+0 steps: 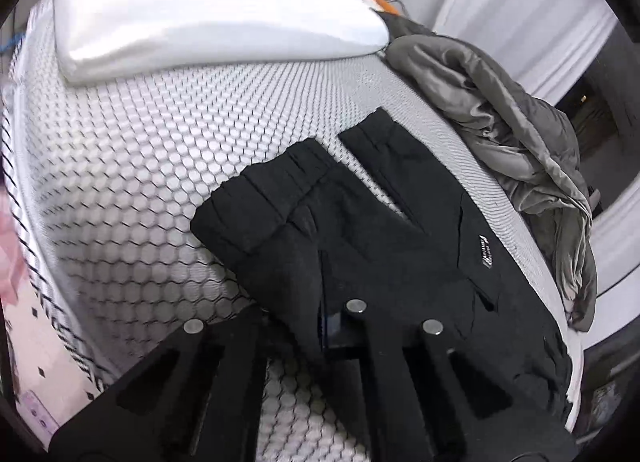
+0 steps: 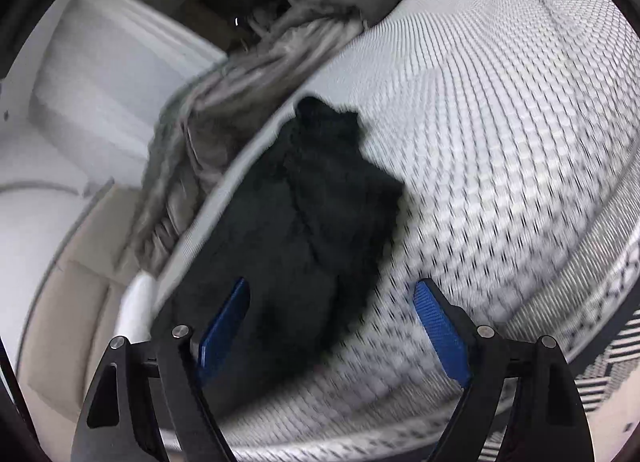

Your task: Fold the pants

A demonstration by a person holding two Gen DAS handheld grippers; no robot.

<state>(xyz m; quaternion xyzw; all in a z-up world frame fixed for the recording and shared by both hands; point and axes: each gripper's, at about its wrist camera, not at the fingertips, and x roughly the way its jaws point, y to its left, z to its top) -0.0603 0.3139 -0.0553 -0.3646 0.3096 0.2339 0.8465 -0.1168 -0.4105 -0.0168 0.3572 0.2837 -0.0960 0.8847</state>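
Note:
Black pants [image 1: 360,222] lie partly folded on a white mattress with a honeycomb pattern [image 1: 140,166], near its right edge; a small label [image 1: 486,252] shows on them. My left gripper [image 1: 336,324] is shut on the pants' near edge, its tips half buried in the dark cloth. In the right wrist view the same pants [image 2: 312,202] lie as a dark, blurred heap. My right gripper [image 2: 332,318] hovers over their near end, open, with its blue pads [image 2: 440,334] wide apart and nothing pressed between them.
A white pillow [image 1: 208,10] lies at the far end of the mattress. A crumpled grey garment [image 1: 520,150] hangs over the mattress edge beside the pants, and shows as grey cloth [image 2: 240,94] in the right wrist view. White panelling [image 1: 540,22] stands beyond that edge.

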